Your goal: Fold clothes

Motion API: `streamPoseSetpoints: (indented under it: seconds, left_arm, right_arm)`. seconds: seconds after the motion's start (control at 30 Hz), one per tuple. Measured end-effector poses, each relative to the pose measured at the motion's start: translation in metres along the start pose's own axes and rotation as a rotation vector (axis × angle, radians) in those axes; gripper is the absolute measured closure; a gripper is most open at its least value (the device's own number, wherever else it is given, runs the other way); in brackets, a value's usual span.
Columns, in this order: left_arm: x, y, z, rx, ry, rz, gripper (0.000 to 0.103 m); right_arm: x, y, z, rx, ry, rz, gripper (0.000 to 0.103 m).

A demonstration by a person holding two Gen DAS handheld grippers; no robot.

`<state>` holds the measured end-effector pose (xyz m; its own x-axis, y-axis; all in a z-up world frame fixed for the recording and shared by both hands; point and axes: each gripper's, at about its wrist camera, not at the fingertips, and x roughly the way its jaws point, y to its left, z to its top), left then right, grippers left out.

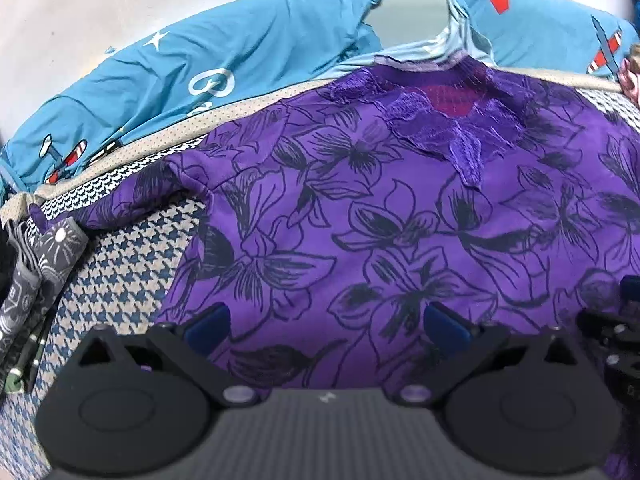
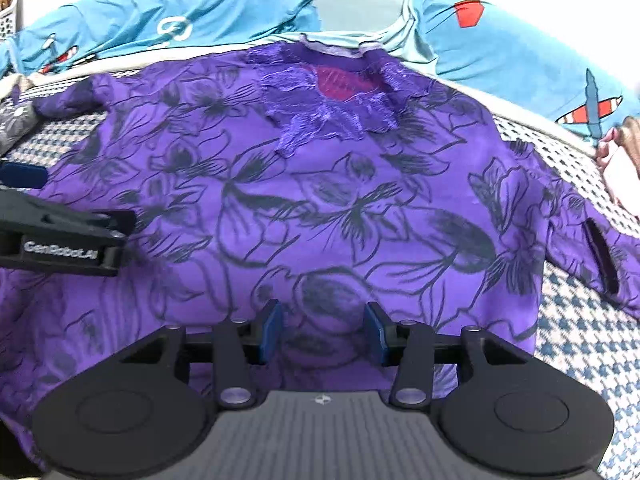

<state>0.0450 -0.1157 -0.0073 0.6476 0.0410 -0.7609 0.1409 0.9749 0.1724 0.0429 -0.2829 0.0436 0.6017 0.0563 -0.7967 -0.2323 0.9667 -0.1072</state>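
Purple blouse of thin fabric printed with dark outlined flowers (image 1: pixel 400 216), lace panel at the neck: lies spread flat, front up, across a surface covered in blue-and-cream houndstooth cloth (image 1: pixel 120 272). Neckline points away from both cameras; one sleeve reaches out to each side.

Left tongs (image 1: pixel 326 326): tilted steeply down over the lower body of the blouse, blue-padded fingers (image 1: pixel 210 326) wide apart, nothing between them but the flat fabric beneath. Whether the pads touch the fabric cannot be told.

Right tongs (image 2: pixel 322 332): tilted steeply down over the lower middle of the blouse, blue pads parted to a moderate gap and clear of any fold; the fabric between them lies flat and ungripped. In the right wrist view the left tongs enter from the left edge, just beside, over the same garment.

Turquoise sheet printed with aeroplanes, stars and white lettering (image 1: pixel 240 44): bunched along the far edge of the houndstooth cloth, beyond the neckline.

Grey patterned fabric, folded into a strip (image 1: pixel 36 276): at the left edge, beside the blouse's sleeve.

Person's hand (image 2: pixel 616 140): partly visible at the far right edge, near the blouse's right sleeve.
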Motion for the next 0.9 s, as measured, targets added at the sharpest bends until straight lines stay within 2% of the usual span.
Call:
streamPoseSetpoints:
  seconds: [0.27, 0.5, 0.73, 0.9]
  left_arm:
    - [-0.001, 0.009, 0.007, -0.076, -0.027, 0.053, 0.0]
    - [0.0, 0.021, 0.005, -0.131, -0.015, 0.109, 0.0]
    - [0.005, 0.034, -0.002, -0.177, 0.059, 0.104, 0.0]
    - [0.009, 0.039, -0.005, -0.197, 0.137, 0.066, 0.0]
  right_arm:
    - [0.016, 0.002, 0.028, -0.001, -0.042, -0.034, 0.059]
    - [0.025, 0.006, 0.04, 0.009, -0.048, -0.011, 0.059]
    - [0.027, 0.022, 0.04, 0.021, -0.008, 0.095, 0.058]
    - [0.032, 0.032, 0.039, 0.009, 0.03, 0.096, 0.058]
